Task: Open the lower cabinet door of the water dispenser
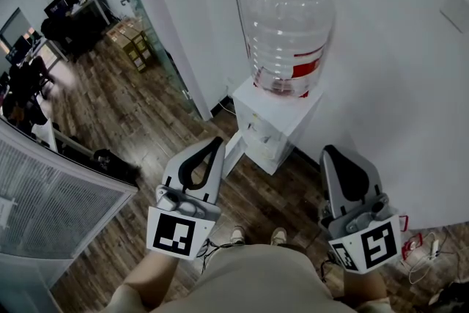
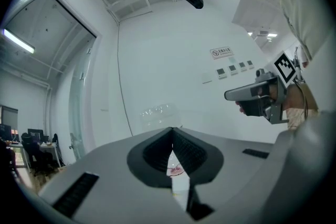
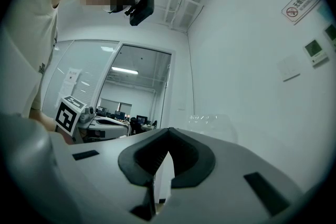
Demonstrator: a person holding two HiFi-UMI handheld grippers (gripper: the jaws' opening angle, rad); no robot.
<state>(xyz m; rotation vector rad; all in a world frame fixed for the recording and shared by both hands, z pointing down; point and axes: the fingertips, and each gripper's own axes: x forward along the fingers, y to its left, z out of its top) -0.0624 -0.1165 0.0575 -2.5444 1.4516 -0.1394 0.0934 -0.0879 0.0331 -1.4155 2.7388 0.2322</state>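
Note:
The white water dispenser [image 1: 275,124] stands against the wall with a clear, empty-looking bottle [image 1: 288,33] on top. I see its lower front only steeply from above, and a narrow white panel edge [image 1: 233,152] juts out at its lower left. My left gripper [image 1: 213,144] hovers just left of the dispenser's front, shut with nothing in it. My right gripper [image 1: 331,152] hangs to the dispenser's right, also shut and empty. In the left gripper view the jaws [image 2: 172,132] meet, with the bottle [image 2: 156,115] beyond them. The right gripper view shows closed jaws [image 3: 168,141] and the bottle [image 3: 212,123].
A glass partition [image 1: 150,33] runs back on the left, with cardboard boxes [image 1: 132,40] and office desks [image 1: 44,33] behind it. A white louvred panel [image 1: 51,205] stands at near left. A power strip with cables [image 1: 421,245] lies on the wooden floor at right.

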